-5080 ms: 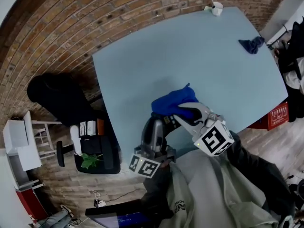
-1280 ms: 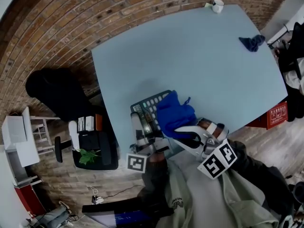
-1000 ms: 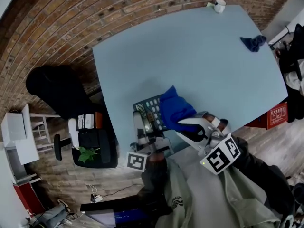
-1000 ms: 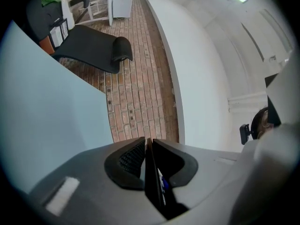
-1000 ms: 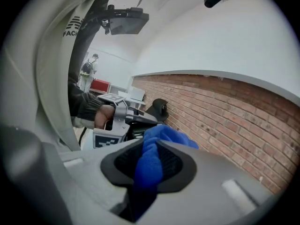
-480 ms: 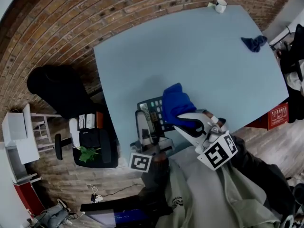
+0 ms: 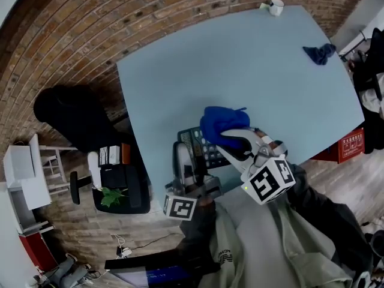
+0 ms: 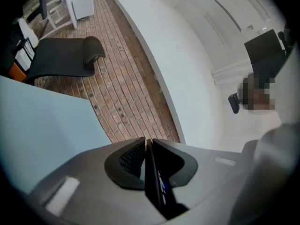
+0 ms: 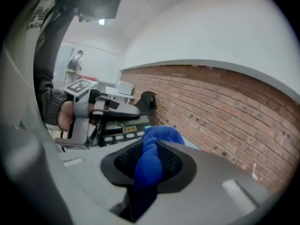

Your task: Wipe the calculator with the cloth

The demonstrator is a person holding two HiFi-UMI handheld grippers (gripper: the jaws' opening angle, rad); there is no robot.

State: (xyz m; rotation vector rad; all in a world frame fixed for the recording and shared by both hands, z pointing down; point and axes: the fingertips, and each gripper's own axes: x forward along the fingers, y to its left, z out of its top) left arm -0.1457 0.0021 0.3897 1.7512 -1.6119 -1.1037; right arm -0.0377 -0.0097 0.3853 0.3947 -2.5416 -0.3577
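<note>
Evidently the wiping was under way but not finished. A bright blue, bunched-up fabric cloth (image 7: 221,122) was clamped between the jaws of the right gripper (image 9: 151,144), its folds filling the gap between the pads and spilling out past the tips. The flat dark plastic calculator (image 7: 203,146) was pinched edgewise by the left gripper (image 8: 147,144), whose jaws were closed on its thin rim.

Relative to the calculator, the cloth was laid over the far end of the face, touching it, while the rows of pale keys and the display strip nearer the left gripper were left uncovered. It was judged that at least those bare rows remained to be wiped; how much of the covered part had been cleaned could not be read from the views.

The right gripper was placed just beside the calculator, on the side opposite the left gripper's hold. Beneath the calculator the pale blue table (image 7: 240,59) was spread, and whether the calculator rested on it could not be told.
</note>
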